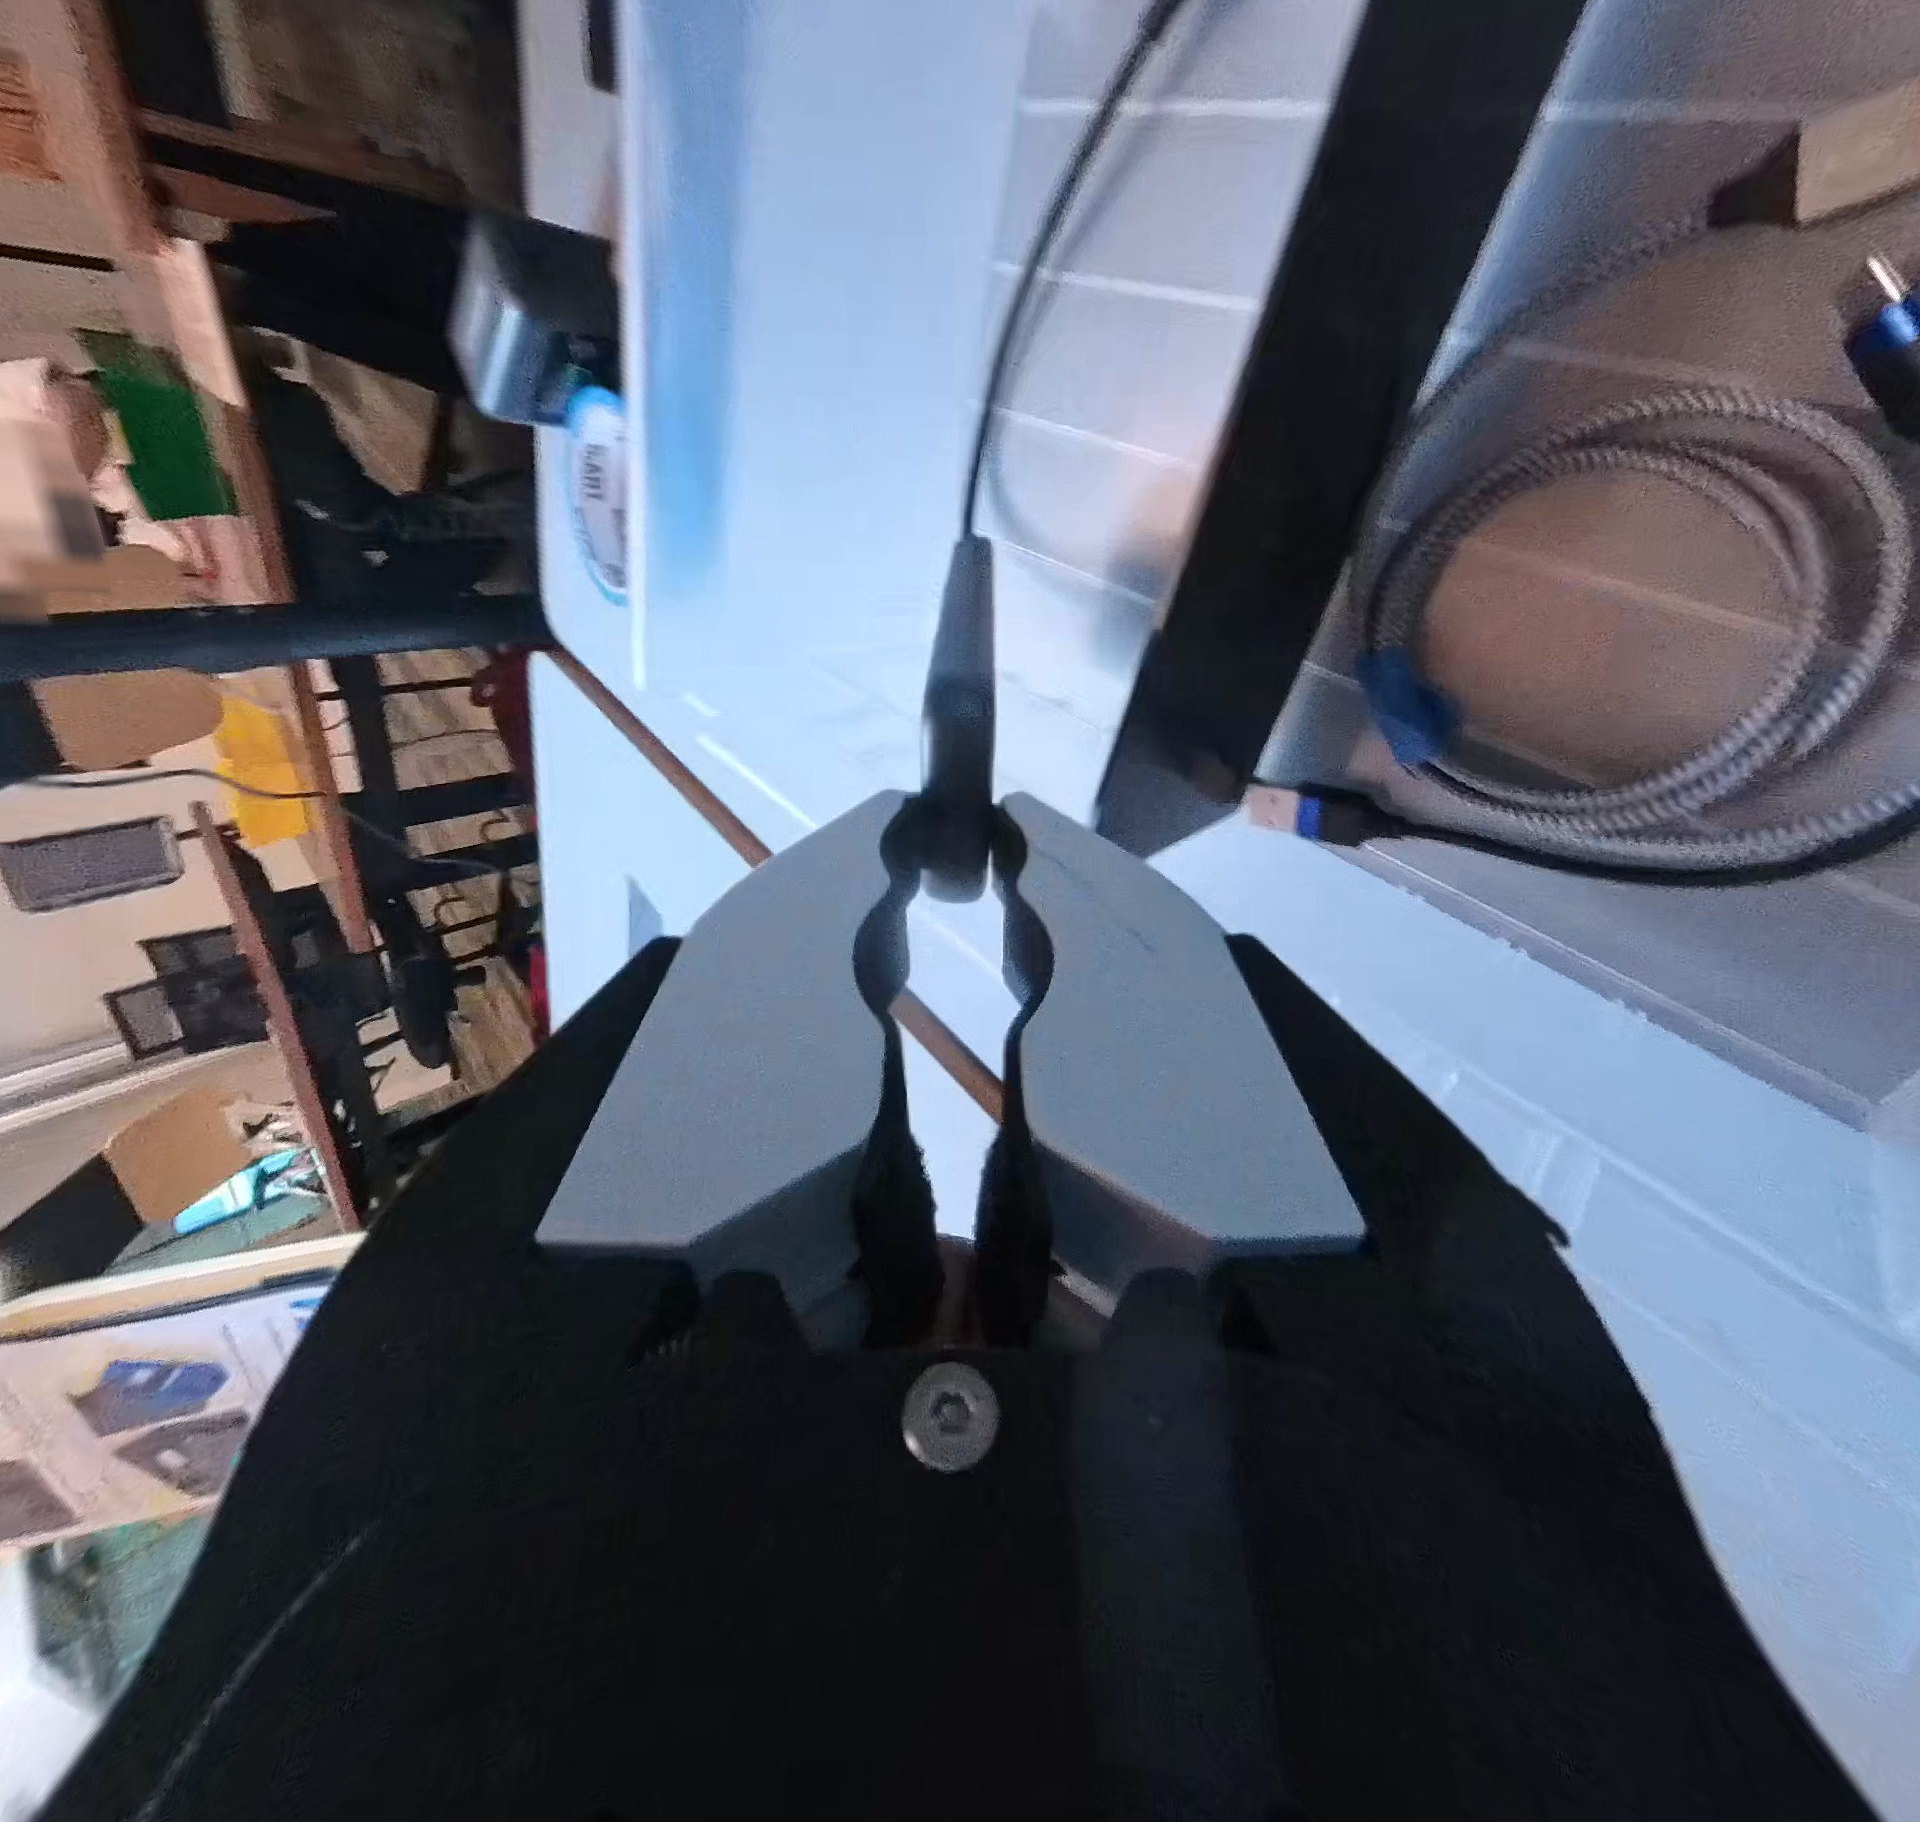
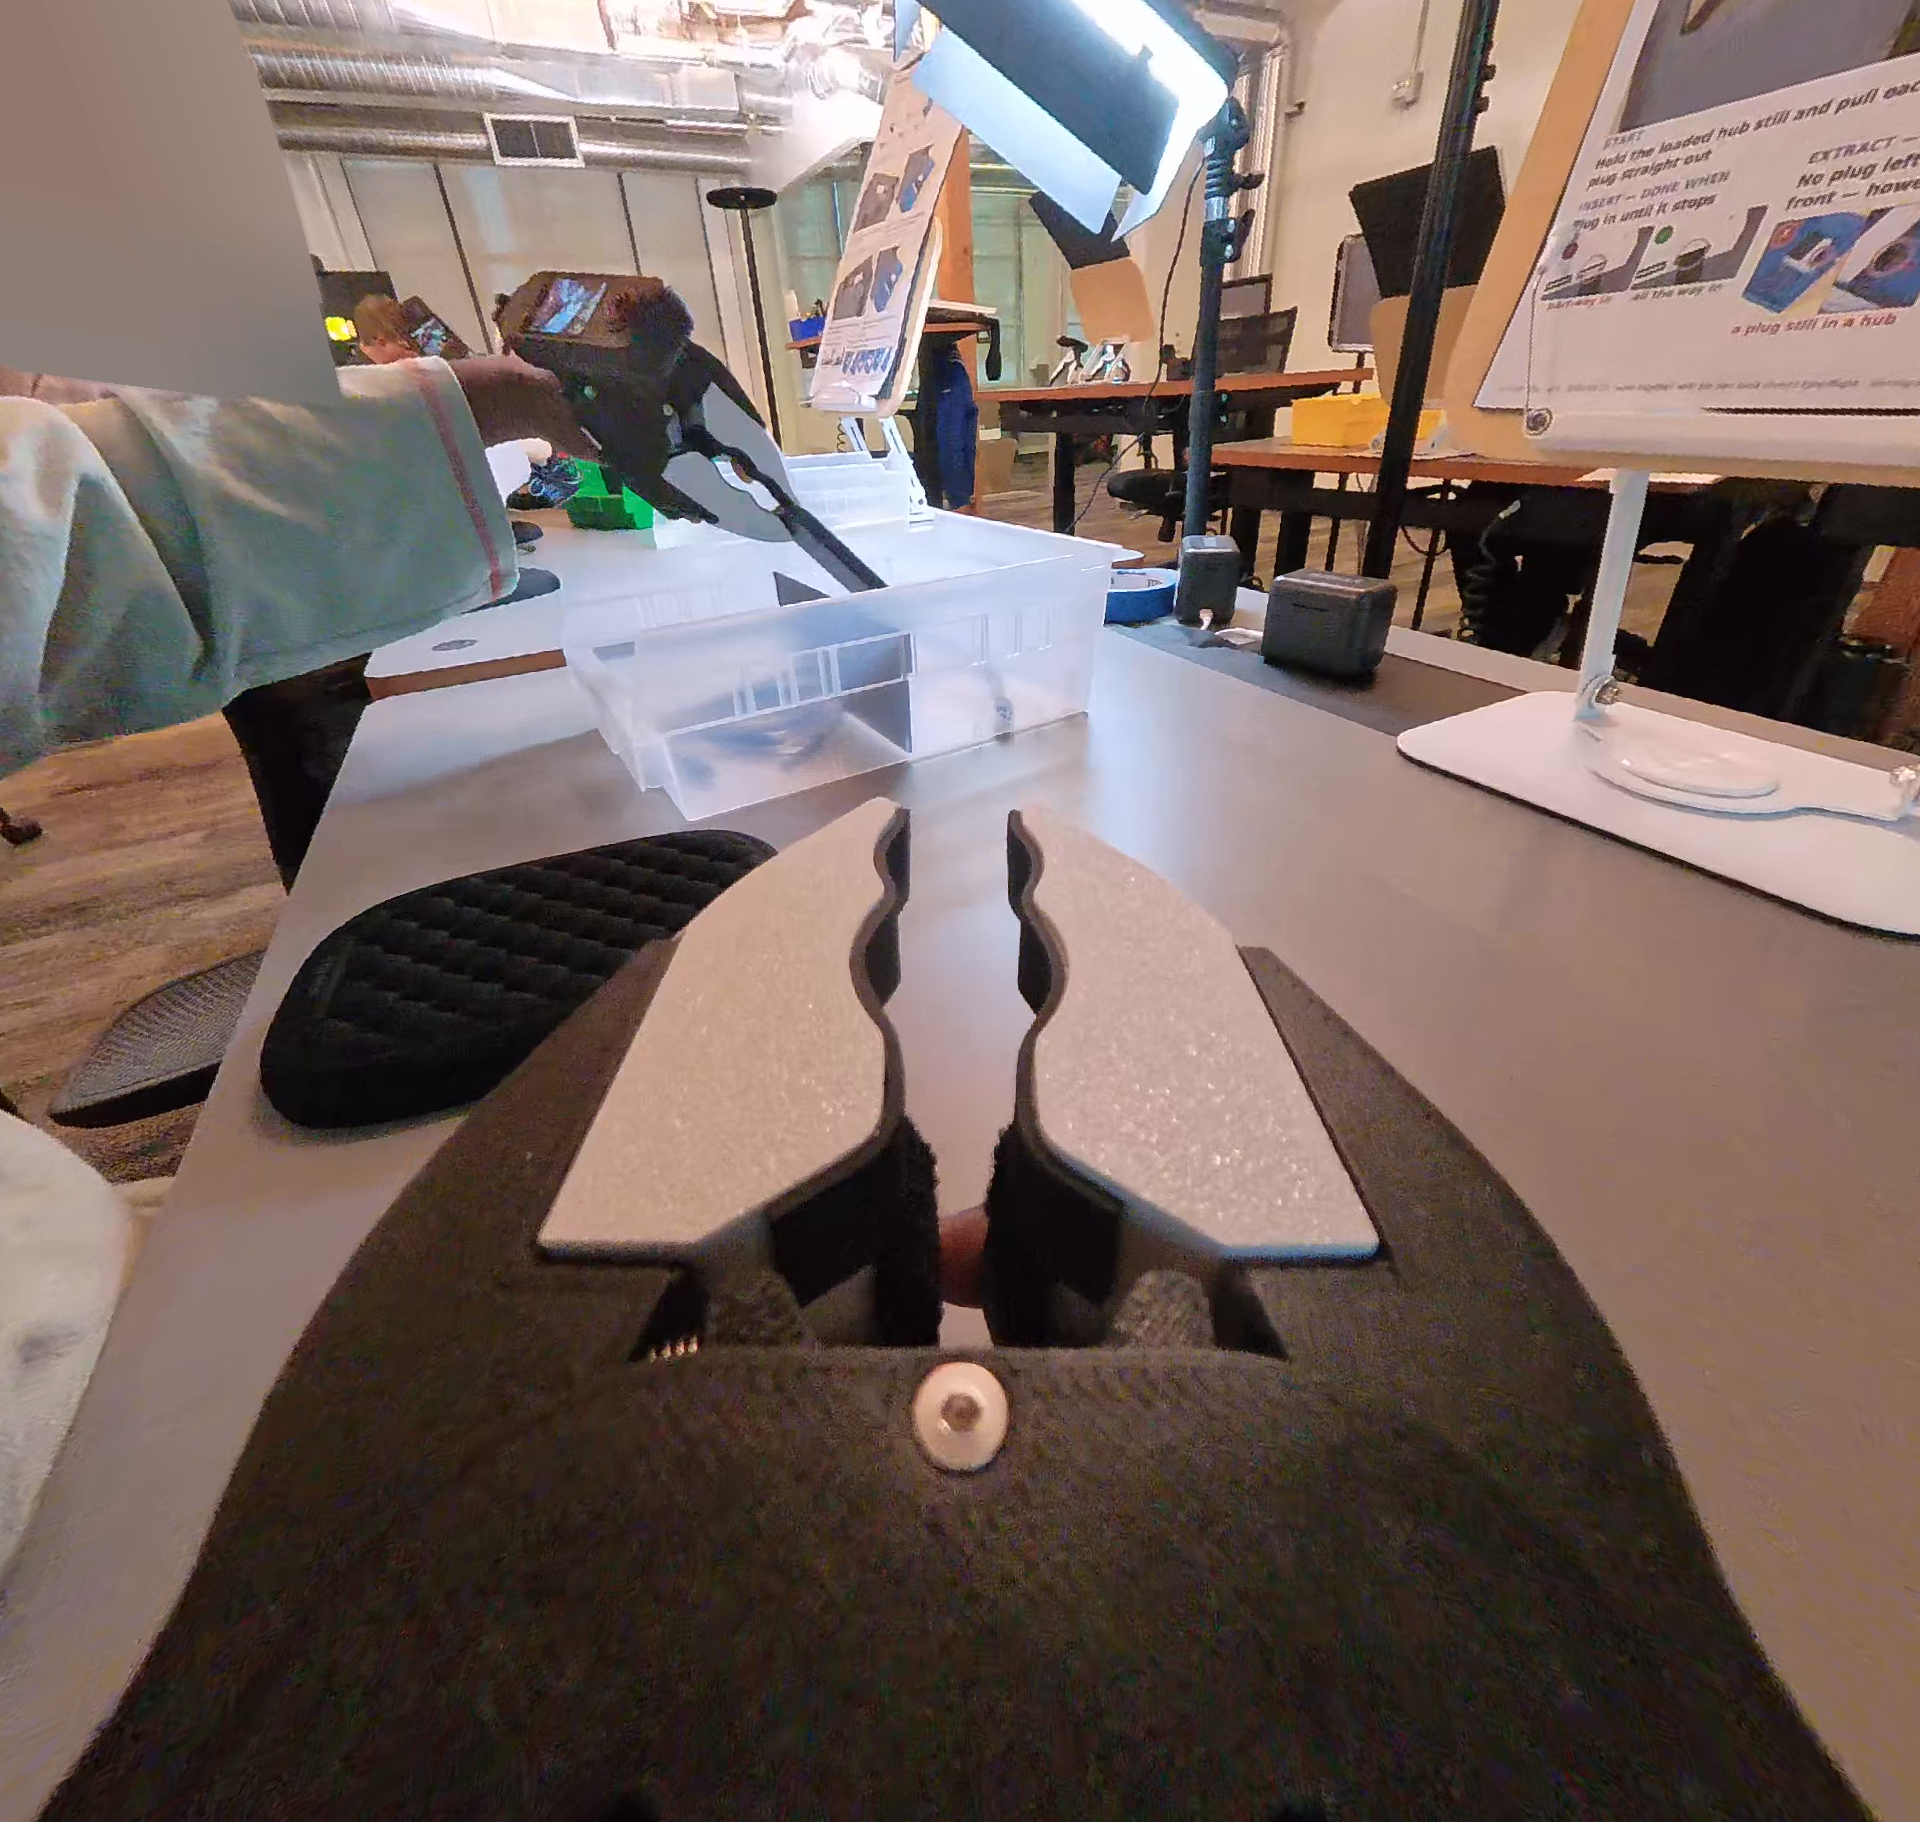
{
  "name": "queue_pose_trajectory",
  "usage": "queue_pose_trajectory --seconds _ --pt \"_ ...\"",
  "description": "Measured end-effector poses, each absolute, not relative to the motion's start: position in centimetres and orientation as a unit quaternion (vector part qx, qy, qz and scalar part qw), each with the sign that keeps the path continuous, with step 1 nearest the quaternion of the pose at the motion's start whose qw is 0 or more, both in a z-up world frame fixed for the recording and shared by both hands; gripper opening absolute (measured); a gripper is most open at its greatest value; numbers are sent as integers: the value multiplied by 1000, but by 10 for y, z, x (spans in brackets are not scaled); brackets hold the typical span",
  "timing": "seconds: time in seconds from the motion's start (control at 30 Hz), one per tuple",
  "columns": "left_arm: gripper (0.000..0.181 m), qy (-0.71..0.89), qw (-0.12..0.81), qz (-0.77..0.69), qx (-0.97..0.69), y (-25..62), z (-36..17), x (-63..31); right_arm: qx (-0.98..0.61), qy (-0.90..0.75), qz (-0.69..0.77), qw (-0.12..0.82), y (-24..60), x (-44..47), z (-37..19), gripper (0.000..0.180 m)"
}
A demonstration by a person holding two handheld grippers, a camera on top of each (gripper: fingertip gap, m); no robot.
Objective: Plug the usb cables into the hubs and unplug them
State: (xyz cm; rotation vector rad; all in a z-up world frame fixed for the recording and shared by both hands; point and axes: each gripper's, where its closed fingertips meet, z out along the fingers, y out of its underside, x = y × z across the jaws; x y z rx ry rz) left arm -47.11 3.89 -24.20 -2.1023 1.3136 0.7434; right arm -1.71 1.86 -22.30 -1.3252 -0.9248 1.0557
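My left gripper [image 1: 951,837] is shut on the black plug [image 1: 961,671] of a thin black USB cable [image 1: 1049,245], which runs away from the tips over a clear plastic bin [image 1: 831,318]. In the right wrist view the left gripper [image 2: 758,505] reaches down into that bin [image 2: 852,650], held by a person's sleeved arm. My right gripper [image 2: 956,837] is empty, its jaws a narrow gap apart, low over the grey table [image 2: 1299,889]. No hub shows clearly.
In the bin lie a coiled braided cable [image 1: 1621,629] with blue tape, a blue-tipped USB plug [image 1: 1299,816] and a dark flat panel [image 1: 1309,401]. On the table are a black mesh pad [image 2: 499,962], a white stand base [image 2: 1662,796], black boxes [image 2: 1330,619] and a tape roll [image 2: 1138,593].
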Motion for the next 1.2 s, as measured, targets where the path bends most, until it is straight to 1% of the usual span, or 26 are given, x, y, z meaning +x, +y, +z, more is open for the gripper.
queue_pose_trajectory --seconds 0.03,0.13,0.3,0.5,0.67,0.77,0.83,0.9,0.97,1.0,1.03,1.1,1.13,1.17,1.2 --pt "14 471 301 288 -778 45 -233 -469 -564 -394 449 570 18 -17 -223 18" --pt "15 428 371 330 -755 58 -208 -462 -563 -394 446 574 19 -16 -222 18" --pt "16 388 462 335 -724 64 -172 -431 -563 -394 446 573 18 -17 -222 18" --pt "14 347 586 334 -651 52 -102 -380 -563 -396 443 575 19 -17 -223 18" --pt "12 298 745 236 -549 11 -31 -317 -563 -402 425 585 20 -15 -222 18" --pt "12 294 795 157 -507 -14 -10 -277 -560 -415 413 586 18 -17 -225 19" --pt "12 295 807 86 -504 -26 -9 -249 -551 -429 401 593 15 -19 -224 21" --pt "12 278 815 14 -508 -33 -15 -223 -527 -444 379 618 11 -20 -217 31" --pt "12 251 810 -53 -528 -33 -31 -196 -475 -436 338 686 7 -15 -196 51" --pt "12 240 802 -81 -542 -32 -44 -182 -433 -419 303 738 3 -7 -179 56" --pt "12 229 791 -105 -557 -29 -59 -168 -377 -400 265 792 -6 4 -161 56" --pt "12 209 768 -146 -587 -24 -90 -139 -262 -381 209 862 -35 20 -140 41" --pt "12 194 758 -170 -599 -22 -103 -127 -241 -385 200 868 -42 20 -139 40" --pt "12 179 750 -195 -607 -19 -115 -115 -248 -404 207 856 -44 14 -144 42" --pt "12 167 741 -215 -614 -16 -126 -103 -266 -428 230 833 -44 4 -151 52"
